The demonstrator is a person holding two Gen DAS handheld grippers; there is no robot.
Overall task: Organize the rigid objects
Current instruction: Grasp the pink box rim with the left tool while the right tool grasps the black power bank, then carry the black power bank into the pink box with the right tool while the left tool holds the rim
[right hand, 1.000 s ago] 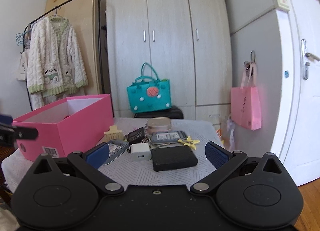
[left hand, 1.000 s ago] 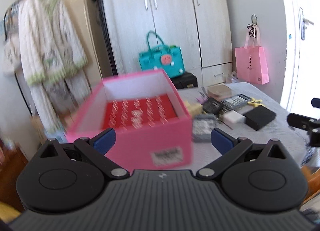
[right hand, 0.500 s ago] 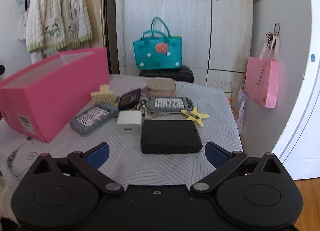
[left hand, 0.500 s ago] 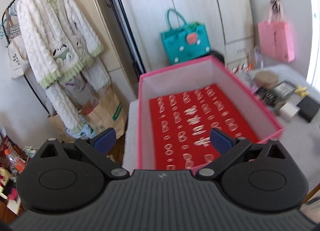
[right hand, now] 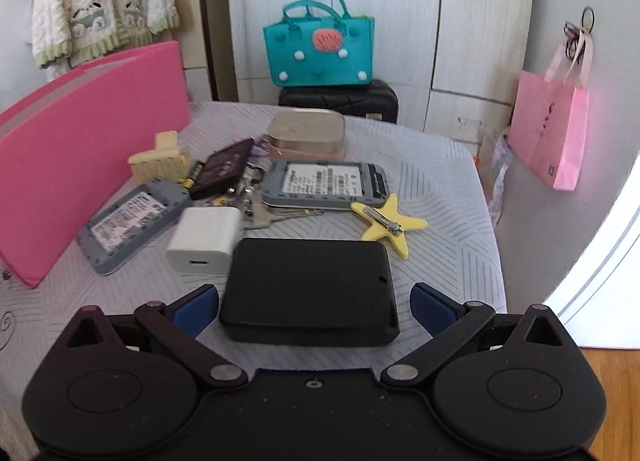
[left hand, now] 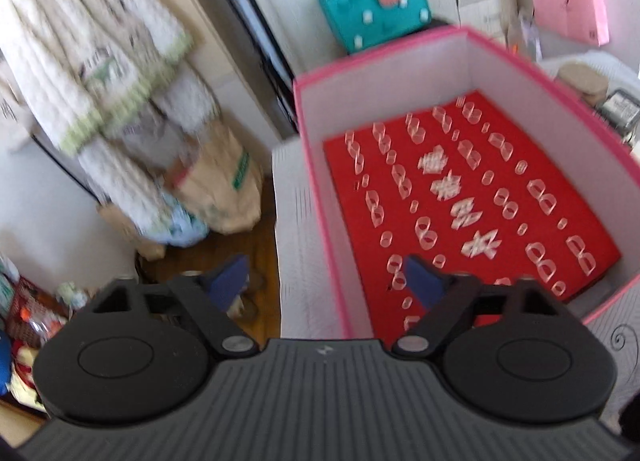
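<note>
Closing over the pink box (left hand: 320, 189) wall at lower centre, the left claw (left hand: 328, 281) is risking tipping or dragging the box if it pinches unevenly. Spreading wide and empty, the right claw (right hand: 314, 307) is framing the black case (right hand: 310, 293), lying between its fingertips at lower centre.

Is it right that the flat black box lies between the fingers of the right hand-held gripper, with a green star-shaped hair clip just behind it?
Not quite: the star-shaped hair clip is yellow, not green, as the right wrist view shows. The flat black box does lie between the open fingers of the right hand-held gripper.
</note>
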